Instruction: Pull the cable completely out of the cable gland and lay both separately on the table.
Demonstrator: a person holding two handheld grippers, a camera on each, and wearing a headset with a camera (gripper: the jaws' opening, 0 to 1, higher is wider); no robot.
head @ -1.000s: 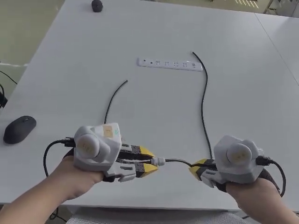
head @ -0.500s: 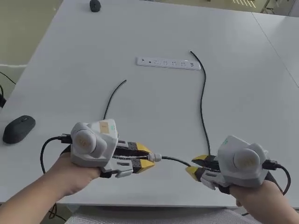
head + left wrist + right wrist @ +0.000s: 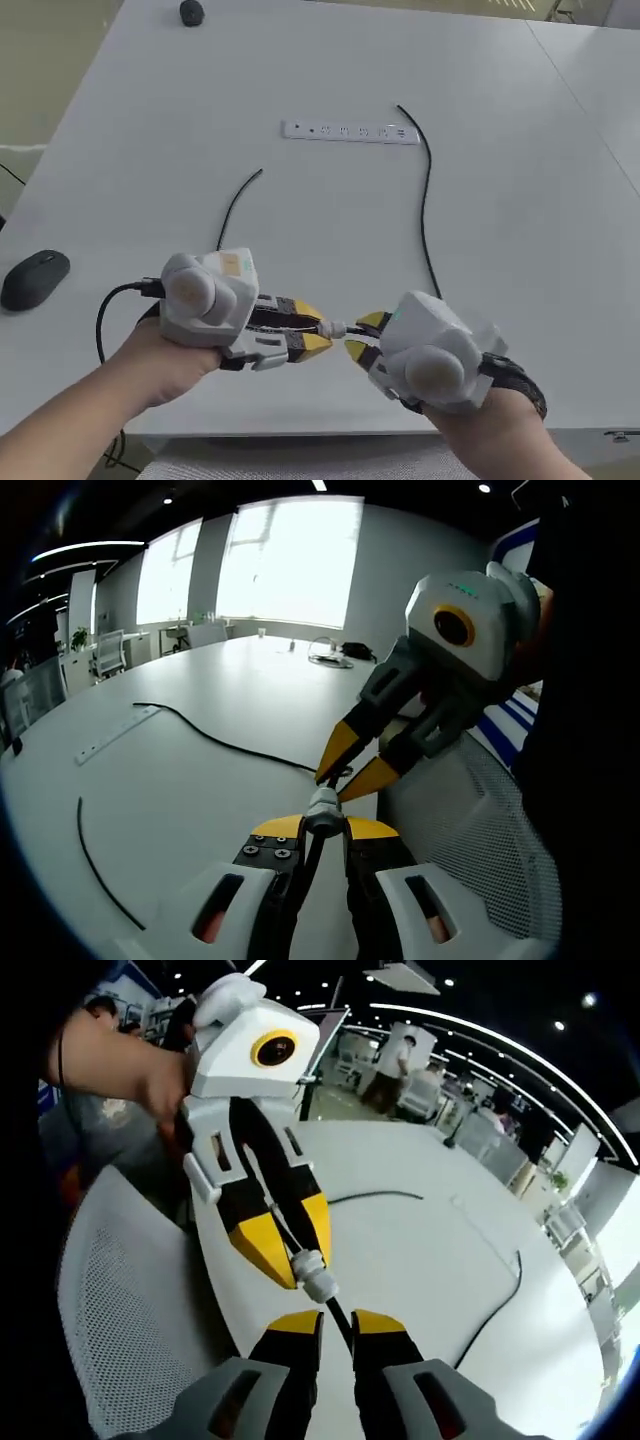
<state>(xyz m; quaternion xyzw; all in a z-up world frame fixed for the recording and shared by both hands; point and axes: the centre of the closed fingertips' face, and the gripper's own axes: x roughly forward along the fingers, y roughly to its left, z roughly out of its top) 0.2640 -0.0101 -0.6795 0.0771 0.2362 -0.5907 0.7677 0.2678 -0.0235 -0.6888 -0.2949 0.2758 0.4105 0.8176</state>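
In the head view, the cable gland (image 3: 335,328), small and white, hangs above the near edge of the white table (image 3: 520,230). The left gripper (image 3: 312,330) is clamped on it from the left. The right gripper (image 3: 362,336) sits just right of the gland, yellow tips pointing at it. The black cable (image 3: 424,200) runs from the gland up the table, ending beside a white power strip (image 3: 350,131) far beyond the gland. A short loose cable (image 3: 238,200) lies up and left of the gland, and a dark mouse (image 3: 35,278) is well to its left.

In the left gripper view, the left gripper (image 3: 323,828) has its jaws closed on the gland (image 3: 323,808). The right gripper (image 3: 335,780) comes in just above the gland with the cable (image 3: 210,738) between its tips.

In the right gripper view, the right gripper (image 3: 338,1322) sits just below the gland (image 3: 318,1282), jaws narrow, with the cable (image 3: 342,1332) running between them. I cannot tell whether the pads pinch it. The left gripper (image 3: 308,1265) holds the gland from above. A mesh chair (image 3: 130,1290) is left of the gland.
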